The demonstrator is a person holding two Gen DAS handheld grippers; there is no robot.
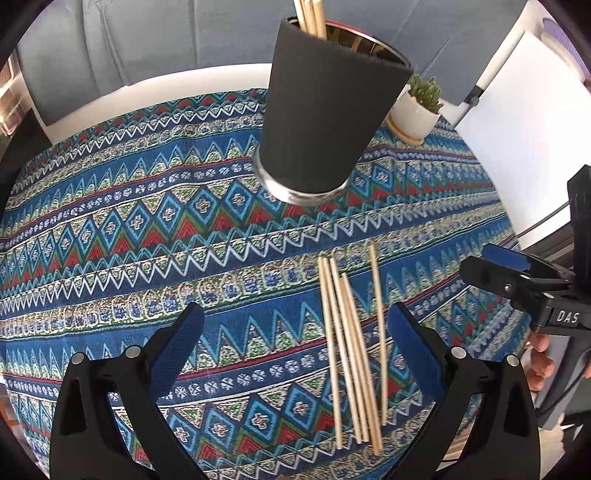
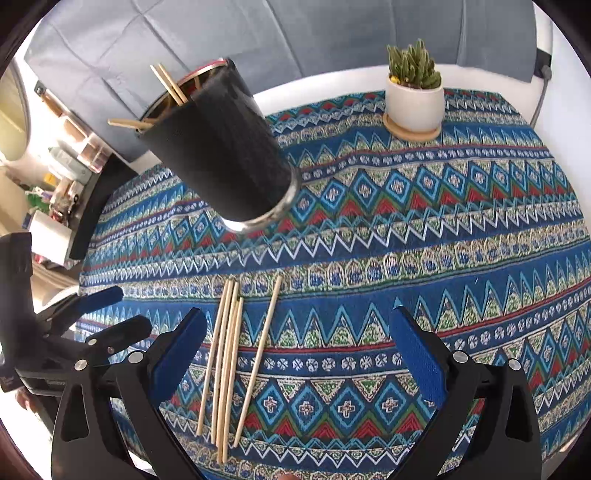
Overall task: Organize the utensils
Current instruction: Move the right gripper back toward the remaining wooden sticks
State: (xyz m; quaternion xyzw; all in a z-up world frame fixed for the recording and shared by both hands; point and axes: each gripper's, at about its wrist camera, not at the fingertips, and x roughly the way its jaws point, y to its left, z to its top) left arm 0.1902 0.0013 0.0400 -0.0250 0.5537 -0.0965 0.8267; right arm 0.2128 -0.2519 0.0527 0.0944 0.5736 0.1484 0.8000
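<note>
Several wooden chopsticks (image 1: 351, 350) (image 2: 229, 362) lie side by side on the patterned tablecloth (image 1: 129, 240) (image 2: 443, 240). A black cup (image 1: 325, 118) (image 2: 221, 147) with a steel base stands upright beyond them and holds more chopsticks (image 1: 312, 16) (image 2: 170, 86). My left gripper (image 1: 295, 317) hovers open over the cloth, the loose chopsticks just inside its right finger. My right gripper (image 2: 299, 321) is open too, the chopsticks near its left finger. Each gripper appears at the edge of the other's view: the right gripper (image 1: 498, 264), the left gripper (image 2: 129, 314). Nothing is held.
A small cactus in a white pot (image 1: 417, 107) (image 2: 413, 99) sits on a wooden coaster at the table's far right. A grey sofa (image 1: 147, 44) (image 2: 332, 29) stands behind the table. A hand (image 1: 541, 363) shows at the right edge. Cluttered shelves (image 2: 62, 177) are on the left.
</note>
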